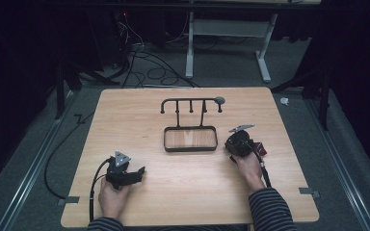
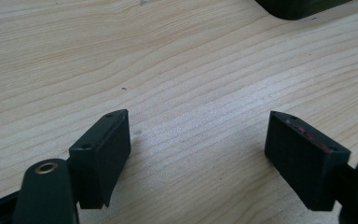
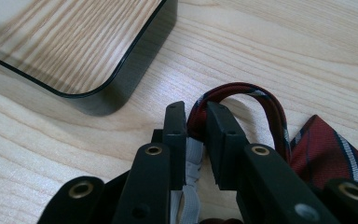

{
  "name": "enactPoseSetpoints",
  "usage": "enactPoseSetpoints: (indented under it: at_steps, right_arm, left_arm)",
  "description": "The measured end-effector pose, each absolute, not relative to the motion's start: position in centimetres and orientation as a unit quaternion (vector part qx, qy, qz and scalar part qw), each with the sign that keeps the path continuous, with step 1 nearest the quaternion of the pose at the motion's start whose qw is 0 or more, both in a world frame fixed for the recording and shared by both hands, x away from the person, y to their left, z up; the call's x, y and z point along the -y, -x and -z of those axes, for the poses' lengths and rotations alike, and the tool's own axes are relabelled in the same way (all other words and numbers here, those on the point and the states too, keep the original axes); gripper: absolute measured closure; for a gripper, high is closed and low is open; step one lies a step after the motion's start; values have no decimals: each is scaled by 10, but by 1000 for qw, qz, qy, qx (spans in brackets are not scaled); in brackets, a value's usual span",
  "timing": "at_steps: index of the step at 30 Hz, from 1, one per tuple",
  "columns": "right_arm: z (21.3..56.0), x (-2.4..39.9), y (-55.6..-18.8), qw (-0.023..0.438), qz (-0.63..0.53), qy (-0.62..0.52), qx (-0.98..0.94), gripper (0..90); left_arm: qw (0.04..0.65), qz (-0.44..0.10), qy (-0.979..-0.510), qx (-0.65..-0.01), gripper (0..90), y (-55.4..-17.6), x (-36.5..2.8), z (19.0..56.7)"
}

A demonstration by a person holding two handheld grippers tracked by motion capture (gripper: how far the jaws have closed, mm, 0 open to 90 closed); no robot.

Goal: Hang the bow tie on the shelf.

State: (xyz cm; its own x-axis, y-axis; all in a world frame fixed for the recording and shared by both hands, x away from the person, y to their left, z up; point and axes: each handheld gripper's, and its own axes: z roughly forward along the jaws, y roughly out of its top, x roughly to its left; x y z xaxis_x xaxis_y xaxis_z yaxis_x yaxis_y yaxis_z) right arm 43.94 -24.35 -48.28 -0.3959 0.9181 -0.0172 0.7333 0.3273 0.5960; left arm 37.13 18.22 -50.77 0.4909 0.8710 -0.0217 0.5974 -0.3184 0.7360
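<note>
While the left gripper [image 1: 137, 172] rests near the front left corner of the table [image 1: 139, 103] with its jaws spread wide and nothing but bare wood between them, the right gripper [image 3: 196, 116] is down toward the right edge, clamped on a dark red striped tie [image 3: 324, 151]. In the right gripper view the two black jaws stand close together with a loop of the tie's narrow band pinched between their tips; the loop arches up and over to the right, and the wider part of the tie lies flat on the wood just beside the right jaw. A strip of pale grey fabric [image 3: 191, 165] runs down between the jaws lower in that view.

From the high view the tie [image 1: 260, 148] shows as a small red patch on the far side of the right gripper [image 1: 234, 144], just right of the tray.

The black-rimmed tray [image 1: 165, 139] with a wood-grain floor sits at the middle of the table, one rounded corner of it near the right gripper's tips. A black rack [image 1: 191, 102] with hanging pegs rises from the tray's far side.
</note>
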Motion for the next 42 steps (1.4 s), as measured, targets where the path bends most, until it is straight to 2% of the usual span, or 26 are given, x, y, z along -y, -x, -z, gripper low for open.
enactPoseSetpoints:
  at_steps: [7, 15, 20, 26, 34, 42]
  right_arm:
    - [483, 242, -439, 183, -248, -516, -800, 825]
    - [483, 242, -439, 176, -253, -514, -800, 806]
    - [483, 241, -439, 181, -249, -514, -801, 878]
    - [481, 245, -437, 175, -263, -517, -795, 890]
    - [455, 256, -422, 179, -328, -507, -777, 889]
    - [423, 263, -404, 201, -382, -485, -761, 888]
  left_arm:
    - [352, -194, -788, -466, 229, -371, -182, 508]
    - [352, -194, -788, -466, 229, -371, -182, 508]
    - [352, -194, -788, -466, 229, -371, -182, 508]
    - [353, -195, -788, -466, 229, -371, -182, 508]
    - [352, -194, -788, -466, 229, -371, -182, 508]
    - [352, -194, -788, -466, 229, -371, -182, 508]
